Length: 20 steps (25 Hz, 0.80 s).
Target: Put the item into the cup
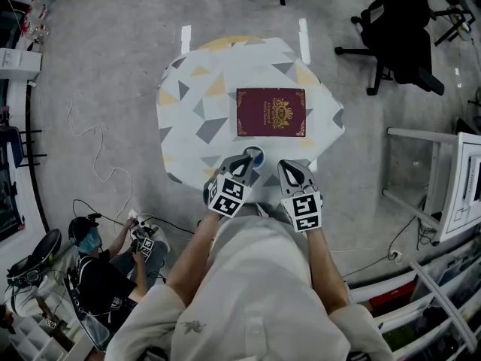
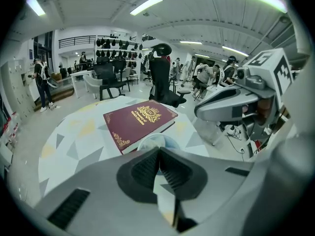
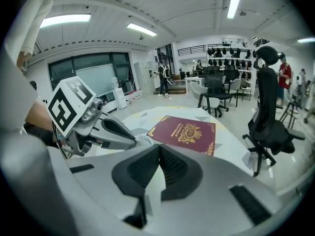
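A round table (image 1: pixel 188 111) with a triangle-patterned cloth carries a maroon book with gold print (image 1: pixel 270 112) at its middle. A small pale cup (image 1: pixel 254 155) stands at the near edge, in front of the book. My left gripper (image 1: pixel 246 160) sits right at the cup, jaws shut with nothing visible between them. In the left gripper view, the cup (image 2: pixel 158 141) peeks out just beyond the closed tips (image 2: pixel 158 152), with the book (image 2: pixel 140 119) behind it. My right gripper (image 1: pixel 289 166) hovers to the cup's right, also shut and empty. No loose item shows anywhere.
Black office chairs (image 1: pixel 402 32) stand on the floor at the far right. A white frame (image 1: pixel 440 194) is at the right. A person (image 1: pixel 94 265) crouches at the lower left, with cables (image 1: pixel 98 156) running across the floor.
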{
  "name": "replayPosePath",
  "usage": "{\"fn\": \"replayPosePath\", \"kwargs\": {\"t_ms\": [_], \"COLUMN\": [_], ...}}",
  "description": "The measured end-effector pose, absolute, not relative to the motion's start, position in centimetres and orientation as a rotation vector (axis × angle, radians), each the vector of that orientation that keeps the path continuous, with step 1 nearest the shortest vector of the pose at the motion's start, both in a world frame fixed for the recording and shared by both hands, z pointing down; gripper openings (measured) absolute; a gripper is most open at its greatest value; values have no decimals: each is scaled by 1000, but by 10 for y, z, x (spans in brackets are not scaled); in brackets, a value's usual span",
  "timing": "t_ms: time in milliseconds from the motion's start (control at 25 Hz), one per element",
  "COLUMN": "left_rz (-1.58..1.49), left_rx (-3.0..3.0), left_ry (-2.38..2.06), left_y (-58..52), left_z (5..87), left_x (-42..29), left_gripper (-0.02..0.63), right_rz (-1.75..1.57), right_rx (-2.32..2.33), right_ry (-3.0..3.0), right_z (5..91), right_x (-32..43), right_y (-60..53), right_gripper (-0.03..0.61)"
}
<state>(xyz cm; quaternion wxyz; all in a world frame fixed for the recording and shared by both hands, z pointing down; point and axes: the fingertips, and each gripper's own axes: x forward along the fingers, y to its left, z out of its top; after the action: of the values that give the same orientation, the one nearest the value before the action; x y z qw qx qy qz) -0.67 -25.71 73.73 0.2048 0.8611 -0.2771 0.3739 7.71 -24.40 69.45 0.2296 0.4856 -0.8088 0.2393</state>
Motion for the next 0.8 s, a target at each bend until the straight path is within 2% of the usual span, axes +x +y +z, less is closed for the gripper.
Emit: {"fn": "replayPosePath", "kwargs": {"t_ms": [520, 800], "left_rz": [1081, 1093], "left_rx": [2392, 2398], "left_ry": [-752, -742], "left_y": [-255, -253], "left_z": [744, 743], "left_x": [-5, -4], "left_gripper": [22, 54], "right_rz": [663, 634], "right_rx": [1348, 1357], "right_ry": [-2223, -2209], "right_z": [692, 693], "right_x": [78, 81], "right_y": [-241, -239], "right_gripper": [8, 8]}}
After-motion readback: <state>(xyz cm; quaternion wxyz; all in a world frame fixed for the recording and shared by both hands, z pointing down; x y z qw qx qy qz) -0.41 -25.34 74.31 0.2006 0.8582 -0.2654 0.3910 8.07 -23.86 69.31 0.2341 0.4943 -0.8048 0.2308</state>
